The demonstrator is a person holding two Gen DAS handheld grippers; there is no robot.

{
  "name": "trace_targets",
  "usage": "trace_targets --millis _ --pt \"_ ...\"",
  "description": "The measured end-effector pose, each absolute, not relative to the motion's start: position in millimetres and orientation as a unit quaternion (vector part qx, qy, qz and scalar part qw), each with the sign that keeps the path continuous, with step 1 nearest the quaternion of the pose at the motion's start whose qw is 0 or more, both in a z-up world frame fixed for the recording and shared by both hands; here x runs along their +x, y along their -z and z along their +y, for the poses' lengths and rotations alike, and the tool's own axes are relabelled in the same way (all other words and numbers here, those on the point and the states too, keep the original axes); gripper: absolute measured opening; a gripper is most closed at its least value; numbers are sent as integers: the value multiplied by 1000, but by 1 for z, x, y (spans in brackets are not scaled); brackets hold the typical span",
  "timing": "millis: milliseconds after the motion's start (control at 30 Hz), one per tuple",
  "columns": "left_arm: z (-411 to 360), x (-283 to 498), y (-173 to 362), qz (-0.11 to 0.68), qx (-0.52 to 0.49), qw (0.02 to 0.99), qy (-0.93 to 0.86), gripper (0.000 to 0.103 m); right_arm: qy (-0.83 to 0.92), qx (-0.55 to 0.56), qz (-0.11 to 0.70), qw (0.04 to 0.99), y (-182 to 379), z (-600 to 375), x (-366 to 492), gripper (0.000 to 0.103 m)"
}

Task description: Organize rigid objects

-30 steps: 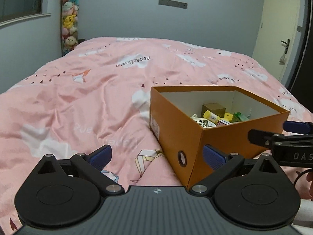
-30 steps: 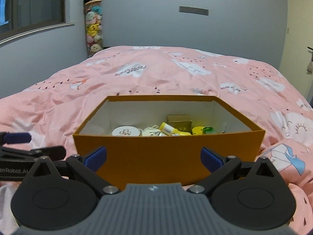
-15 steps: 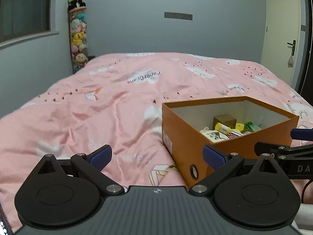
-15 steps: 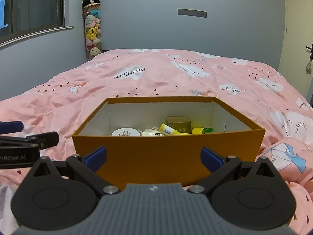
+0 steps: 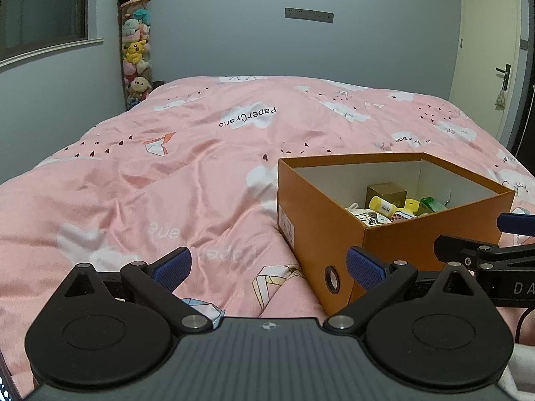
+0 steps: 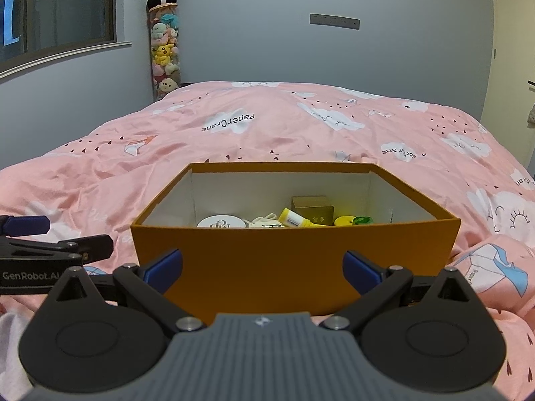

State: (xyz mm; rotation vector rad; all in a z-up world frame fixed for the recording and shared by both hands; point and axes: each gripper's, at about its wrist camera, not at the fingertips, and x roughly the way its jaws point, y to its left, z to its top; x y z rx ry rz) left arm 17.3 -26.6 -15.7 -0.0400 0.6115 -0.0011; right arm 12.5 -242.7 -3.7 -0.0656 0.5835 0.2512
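Since 1 second ago the left gripper (image 5: 267,265) has lifted and tipped up, so more wall and less blanket shows, and the orange box (image 5: 394,234) now sits lower and smaller in its view. The right gripper (image 6: 262,267) has hardly moved. Both have their 2 fingers spread wide with nothing held. That looks like backing away, so the tidying may be finished. The box sits on the pink blanket (image 5: 174,180), just past the right finger of the left gripper and straight ahead between the right gripper's fingers. Inside lie a yellow bottle (image 6: 294,221), a gold box (image 6: 312,210) and a white round tin (image 6: 219,223).
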Motion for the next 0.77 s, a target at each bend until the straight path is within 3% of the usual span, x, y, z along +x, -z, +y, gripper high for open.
trace_targets --millis 767 --pt "-27 18 18 303 -17 953 -3 103 -130 -32 294 946 6 -240 14 100"
